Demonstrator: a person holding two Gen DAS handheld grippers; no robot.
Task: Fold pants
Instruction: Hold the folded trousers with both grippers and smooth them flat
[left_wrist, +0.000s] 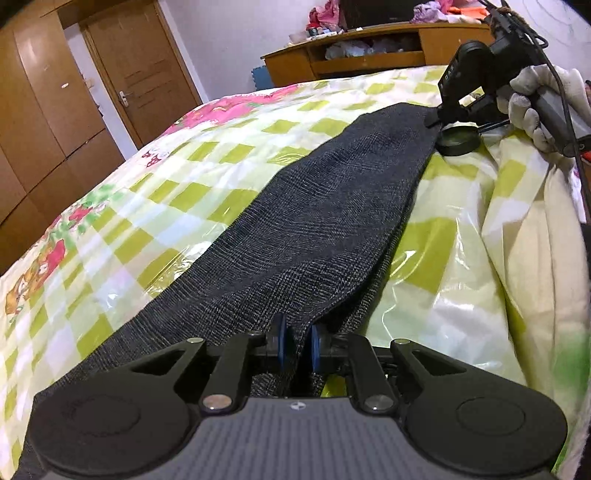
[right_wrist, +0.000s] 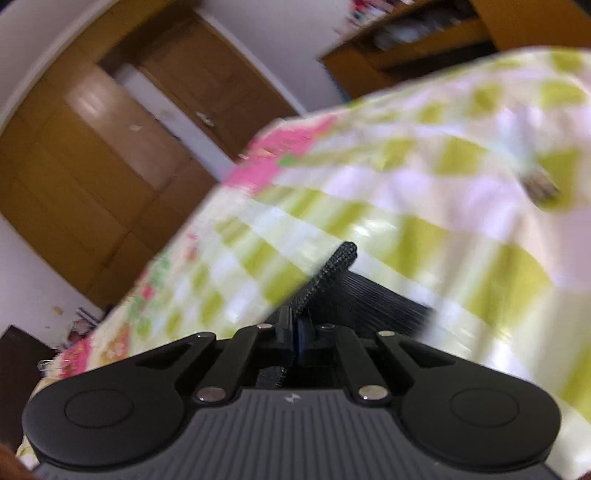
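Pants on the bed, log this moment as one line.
task: fold pants | left gripper: shut on pants near end | right gripper: shut on far end | pants stretched over checked bedspread

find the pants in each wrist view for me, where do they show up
Left wrist: the pants run from bottom centre to upper right across the bed.
Right wrist: only a pinched edge shows, centre, just above the fingers.
Shared landmark: the wooden door, upper left.
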